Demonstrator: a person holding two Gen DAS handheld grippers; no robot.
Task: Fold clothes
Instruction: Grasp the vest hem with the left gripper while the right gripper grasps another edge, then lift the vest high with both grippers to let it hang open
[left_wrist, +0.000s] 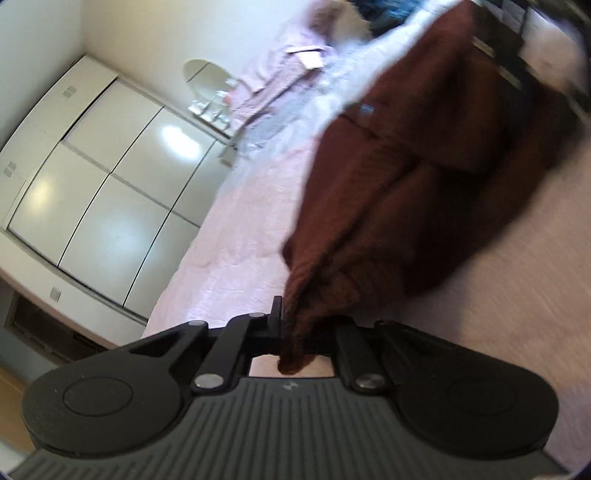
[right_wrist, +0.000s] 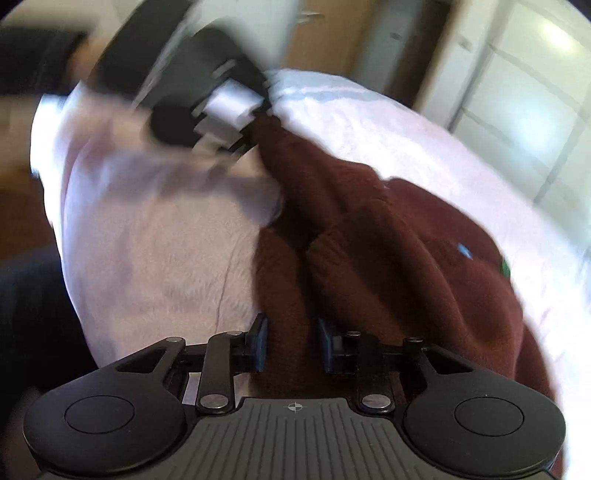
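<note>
A dark maroon knit sweater (left_wrist: 417, 173) lies spread over a pale pink bed (left_wrist: 236, 236). My left gripper (left_wrist: 295, 332) is shut on a bunched edge of the sweater, which drapes down between the fingers. In the right wrist view the same sweater (right_wrist: 399, 258) runs from my right gripper (right_wrist: 292, 343) up to the blurred left gripper (right_wrist: 258, 110) at the far end. The right gripper's blue-padded fingers (right_wrist: 260, 343) stand partly apart with sweater fabric between them.
White glossy wardrobe doors (left_wrist: 96, 184) stand beside the bed. Pink clothing (left_wrist: 280, 74) and small items lie at the far end of the bed near an oval mirror (left_wrist: 207, 77). A person's dark-sleeved arm (right_wrist: 33, 62) shows at the upper left.
</note>
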